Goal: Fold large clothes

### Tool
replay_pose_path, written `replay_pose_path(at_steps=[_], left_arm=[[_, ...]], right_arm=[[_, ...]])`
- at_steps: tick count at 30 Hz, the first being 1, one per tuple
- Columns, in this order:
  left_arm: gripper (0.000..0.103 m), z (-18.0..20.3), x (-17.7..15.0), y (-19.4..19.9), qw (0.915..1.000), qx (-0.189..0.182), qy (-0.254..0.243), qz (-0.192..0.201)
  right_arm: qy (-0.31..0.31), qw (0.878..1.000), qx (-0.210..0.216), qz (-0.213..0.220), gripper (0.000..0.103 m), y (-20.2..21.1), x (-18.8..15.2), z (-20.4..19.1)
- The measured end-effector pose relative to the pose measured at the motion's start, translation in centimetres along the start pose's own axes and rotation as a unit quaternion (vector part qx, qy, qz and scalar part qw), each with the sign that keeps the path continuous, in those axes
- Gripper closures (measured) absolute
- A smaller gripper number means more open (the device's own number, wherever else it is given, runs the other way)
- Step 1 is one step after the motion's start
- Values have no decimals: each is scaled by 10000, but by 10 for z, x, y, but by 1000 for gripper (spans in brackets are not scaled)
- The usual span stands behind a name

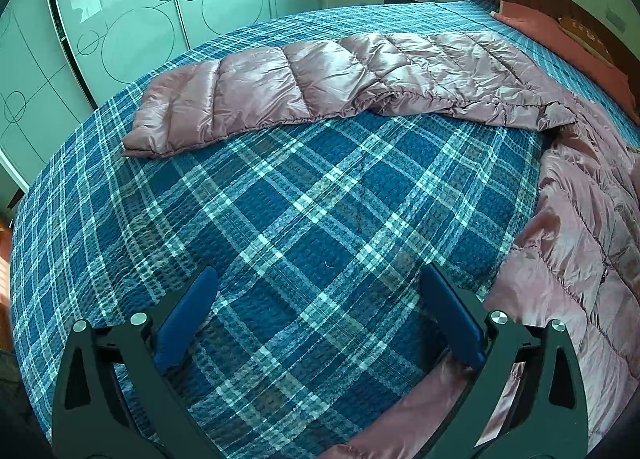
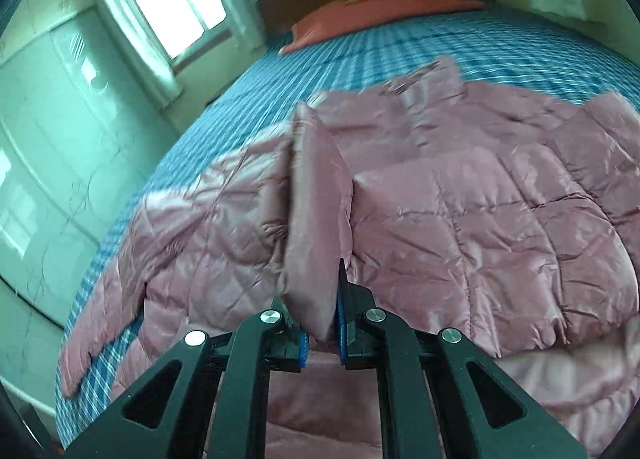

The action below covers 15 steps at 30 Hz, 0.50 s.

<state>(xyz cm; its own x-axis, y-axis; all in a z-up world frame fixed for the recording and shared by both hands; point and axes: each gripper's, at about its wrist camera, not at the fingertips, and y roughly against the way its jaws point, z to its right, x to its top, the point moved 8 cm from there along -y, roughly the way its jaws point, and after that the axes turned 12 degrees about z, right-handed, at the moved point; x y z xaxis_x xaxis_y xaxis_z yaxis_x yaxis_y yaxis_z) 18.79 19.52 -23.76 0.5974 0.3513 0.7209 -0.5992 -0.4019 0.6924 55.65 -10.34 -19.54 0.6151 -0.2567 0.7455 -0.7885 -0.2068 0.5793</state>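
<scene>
your right claw (image 2: 320, 311) pinches a sleeve (image 2: 316, 195) above the pink down jacket (image 2: 480, 211) on the bed (image 1: 280, 219), likely to fold it inward; your left claw (image 1: 320, 311) gapes empty beside the jacket's hem.

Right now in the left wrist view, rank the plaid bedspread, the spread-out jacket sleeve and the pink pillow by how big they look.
1. plaid bedspread, fills most of the view.
2. jacket sleeve, a long band across the bed.
3. pink pillow, smallest, though it lies farthest from the camera and is partly cut off, so its true size is unsure.
</scene>
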Motion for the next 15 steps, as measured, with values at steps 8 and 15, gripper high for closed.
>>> replay_pose_path(at_steps=[8,15], left_arm=[[2,-2,-2,-1,10000,9,-4,4],[2,-1,-3,-2,10000,16,-6,7]], right_arm=[[340,9990,24,-279,74,-15,-19,-24],[473,9978,458,-48,40,31,-4,-33]])
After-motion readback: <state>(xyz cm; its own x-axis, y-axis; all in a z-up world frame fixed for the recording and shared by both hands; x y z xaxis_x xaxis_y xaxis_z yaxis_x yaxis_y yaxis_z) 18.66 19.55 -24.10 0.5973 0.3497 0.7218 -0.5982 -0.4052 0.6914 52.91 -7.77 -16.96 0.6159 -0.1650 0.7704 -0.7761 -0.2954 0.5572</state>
